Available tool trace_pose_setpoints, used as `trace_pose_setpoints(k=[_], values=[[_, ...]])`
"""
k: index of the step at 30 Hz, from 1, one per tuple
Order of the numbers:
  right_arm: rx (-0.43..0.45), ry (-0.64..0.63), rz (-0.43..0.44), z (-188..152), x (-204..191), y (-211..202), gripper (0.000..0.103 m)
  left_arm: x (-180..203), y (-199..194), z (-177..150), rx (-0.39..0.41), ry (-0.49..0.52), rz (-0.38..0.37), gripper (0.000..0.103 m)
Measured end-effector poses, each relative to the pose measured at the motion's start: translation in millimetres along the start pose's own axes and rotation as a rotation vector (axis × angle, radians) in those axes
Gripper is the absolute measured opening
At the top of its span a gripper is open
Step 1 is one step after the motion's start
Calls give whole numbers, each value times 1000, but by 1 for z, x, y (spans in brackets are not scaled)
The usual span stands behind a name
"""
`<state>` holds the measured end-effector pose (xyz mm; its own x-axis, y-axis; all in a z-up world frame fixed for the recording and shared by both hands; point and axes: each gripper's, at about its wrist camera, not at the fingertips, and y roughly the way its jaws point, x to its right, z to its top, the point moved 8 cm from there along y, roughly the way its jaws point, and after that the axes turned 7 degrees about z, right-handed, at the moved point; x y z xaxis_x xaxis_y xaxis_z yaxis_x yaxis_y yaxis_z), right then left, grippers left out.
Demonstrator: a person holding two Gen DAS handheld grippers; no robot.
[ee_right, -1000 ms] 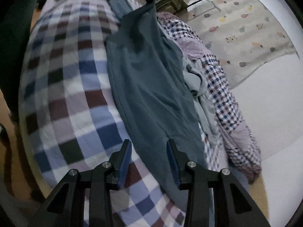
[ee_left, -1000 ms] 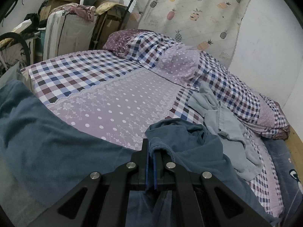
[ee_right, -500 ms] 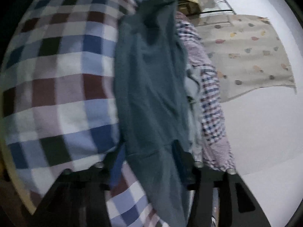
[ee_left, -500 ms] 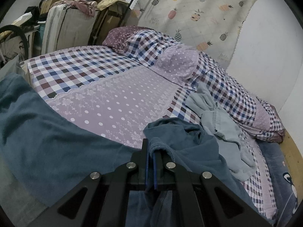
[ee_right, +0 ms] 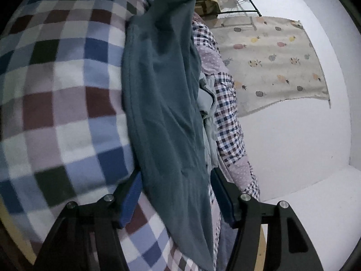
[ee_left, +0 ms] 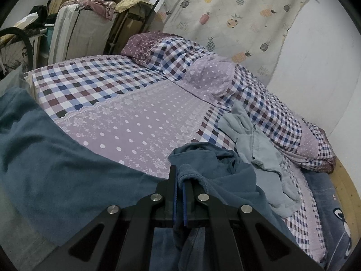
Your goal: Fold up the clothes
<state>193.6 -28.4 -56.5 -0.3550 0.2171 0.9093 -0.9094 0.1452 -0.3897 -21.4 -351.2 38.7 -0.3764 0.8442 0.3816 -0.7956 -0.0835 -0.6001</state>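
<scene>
Left gripper [ee_left: 180, 180] has its jaws pinched tight on an edge of the blue garment [ee_left: 56, 164], which stretches across the checked bed [ee_left: 90, 79]. Right gripper [ee_right: 178, 194] gapes wide, its 2 fingers [ee_right: 132, 194] straddling the same cloth.

Home bedroom: bed [ee_left: 140, 122], pillows [ee_left: 158, 47], suitcase [ee_left: 76, 29].
</scene>
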Motion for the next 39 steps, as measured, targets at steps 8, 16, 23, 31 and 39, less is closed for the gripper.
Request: trace_pose_setpoints(k=[8, 16, 23, 31, 39], values=[[11, -3, -58, 8, 0, 2, 65, 0, -1, 1, 0, -2, -10, 2], [22, 49, -69, 13, 8, -25, 52, -2, -4, 2, 3, -11, -21, 2], [7, 60, 19, 12, -3, -31, 23, -1, -6, 3, 7, -6, -32, 2], [8, 226, 110, 5, 34, -44, 4, 6, -17, 6, 29, 53, -61, 2], [22, 648, 83, -33, 170, -66, 3, 21, -57, 9, 106, 251, -132, 2]])
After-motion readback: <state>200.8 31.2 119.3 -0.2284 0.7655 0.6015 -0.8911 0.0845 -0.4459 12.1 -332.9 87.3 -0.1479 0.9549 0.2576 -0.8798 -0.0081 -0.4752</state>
